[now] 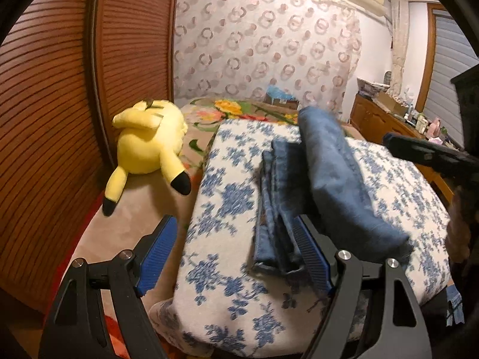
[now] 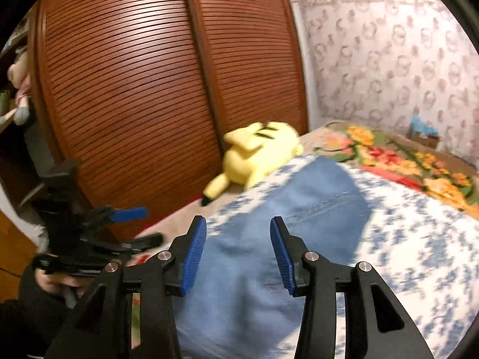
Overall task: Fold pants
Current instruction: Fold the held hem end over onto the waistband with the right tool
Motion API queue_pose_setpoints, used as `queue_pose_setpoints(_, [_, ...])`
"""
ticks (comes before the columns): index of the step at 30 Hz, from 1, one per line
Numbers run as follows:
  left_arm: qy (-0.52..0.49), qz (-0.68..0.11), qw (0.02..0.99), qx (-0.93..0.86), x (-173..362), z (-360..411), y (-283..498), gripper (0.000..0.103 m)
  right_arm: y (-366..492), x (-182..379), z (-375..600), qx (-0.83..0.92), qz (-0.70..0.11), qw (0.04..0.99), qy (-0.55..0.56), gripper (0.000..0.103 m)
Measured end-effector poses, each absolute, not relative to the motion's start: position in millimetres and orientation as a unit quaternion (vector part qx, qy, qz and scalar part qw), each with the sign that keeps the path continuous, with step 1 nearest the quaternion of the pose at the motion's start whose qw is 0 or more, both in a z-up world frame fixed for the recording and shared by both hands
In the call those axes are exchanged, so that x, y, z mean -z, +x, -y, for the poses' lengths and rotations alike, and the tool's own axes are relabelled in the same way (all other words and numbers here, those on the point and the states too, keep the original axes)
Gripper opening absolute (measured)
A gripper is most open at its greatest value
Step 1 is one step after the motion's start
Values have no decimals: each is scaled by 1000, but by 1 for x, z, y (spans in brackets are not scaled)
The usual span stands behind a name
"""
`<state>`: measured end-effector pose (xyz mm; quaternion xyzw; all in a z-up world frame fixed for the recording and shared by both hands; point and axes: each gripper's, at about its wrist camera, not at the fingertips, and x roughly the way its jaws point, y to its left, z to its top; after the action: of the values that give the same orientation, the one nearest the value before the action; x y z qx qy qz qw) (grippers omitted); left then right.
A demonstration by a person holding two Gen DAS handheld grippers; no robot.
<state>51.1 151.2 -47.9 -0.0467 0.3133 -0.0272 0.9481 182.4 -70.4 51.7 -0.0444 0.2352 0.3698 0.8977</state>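
**Mia:** Where are the pants [image 1: 326, 167] lying?

**Ben:** They are lying on the blue flower blanket [image 1: 221, 197], folded into a long blue bundle. The blanket is sitting on top of the bed.

**Mia:** What is the left claw [image 1: 236, 257] doing?

**Ben:** It is hanging at the near end of the pants. Its two blue pads are standing wide apart. The right pad [image 1: 311, 254] is touching the near edge of the folded layers, or sitting just beside it. The left pad is sticking out over the side of the blanket. Nothing is being squeezed between them.

**Mia:** And the right claw [image 2: 238, 254]?

**Ben:** It is wide open too. It is hanging over the near part of the pants [image 2: 287, 224], and the blue cloth is showing in the gap between its pads. I cannot tell if the pads are touching the cloth, because that picture is blurry. It is not gripping anything.

**Mia:** Can each claw be seen from the other one?

**Ben:** Yes. In the right view, the left claw is showing off to the left of the pants, held in a hand [image 2: 57, 281]. In the left view, the right claw is poking in from the right, past the far side of the bundle.

**Mia:** What is that yellow thing?

**Ben:** A yellow plush toy [image 1: 149, 146] is lying on the bed, left of the blanket, next to the brown slatted doors [image 2: 143, 89]. It is well apart from the pants.
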Motion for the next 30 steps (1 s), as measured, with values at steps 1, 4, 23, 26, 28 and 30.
queue_pose_setpoints(1, [-48, -310, 949, 30, 44, -148, 51, 80, 185, -49, 75, -360, -237, 901, -47, 47])
queue_pose_setpoints(4, [-48, -297, 953, 47, 29, -136, 54, 80, 192, -41, 83, -322, -248, 911, -65, 47])
queue_pose_setpoints(23, [8, -376, 925, 54, 80, -105, 84, 81, 259, -30, 96, -277, -297, 911, -71, 53])
queue_pose_setpoints(26, [4, -382, 922, 54, 90, -112, 86, 81, 272, -25, 88, -280, -310, 906, -72, 54])
queue_pose_setpoints(28, [2, -384, 922, 54, 96, -115, 87, 81, 280, -20, 87, -289, -314, 902, -65, 56])
queue_pose_setpoints(30, [2, -385, 922, 51, 100, -117, 87, 81, 285, -17, 86, -294, -319, 899, -54, 59])
